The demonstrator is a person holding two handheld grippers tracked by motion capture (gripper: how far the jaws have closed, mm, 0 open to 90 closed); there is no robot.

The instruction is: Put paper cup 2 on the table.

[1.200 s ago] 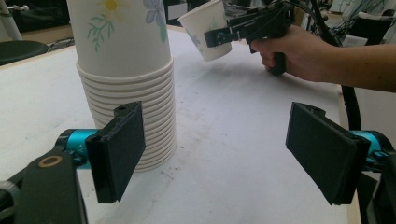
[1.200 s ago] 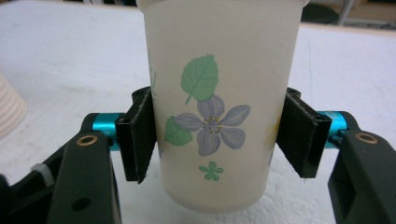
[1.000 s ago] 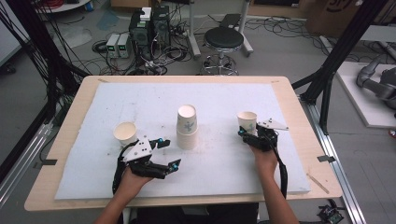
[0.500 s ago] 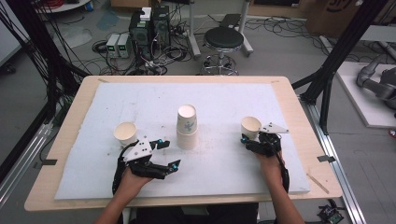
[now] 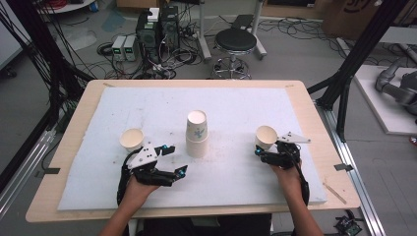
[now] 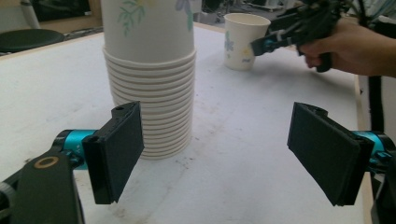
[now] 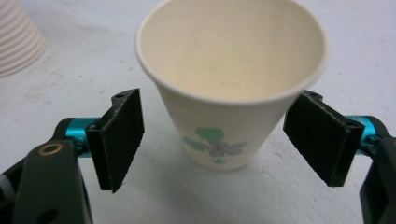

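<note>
On a white-padded worktop, a person is setting out paper cups from a central stack, working a hand-held gripper in each hand. Near the right edge, the right hand-held gripper is standing with its jaws apart on either side of a single flower-printed cup, which is resting upright on the pad; the jaws have just been opening, and the right gripper view shows clear gaps between both black pads and the cup wall, so this cup is judged to be set down and released. Toward the left edge, a second single cup is already standing upright, just beyond the left hand-held gripper. That gripper is also holding nothing, its jaws spread and pointing toward the stack of nested cups, which the left gripper view shows close ahead. Two cups appear to be placed so far; the stack looks to hold about a dozen more, though the exact count is hard to read. A next pick from the stack seems the likely remaining work.
</note>
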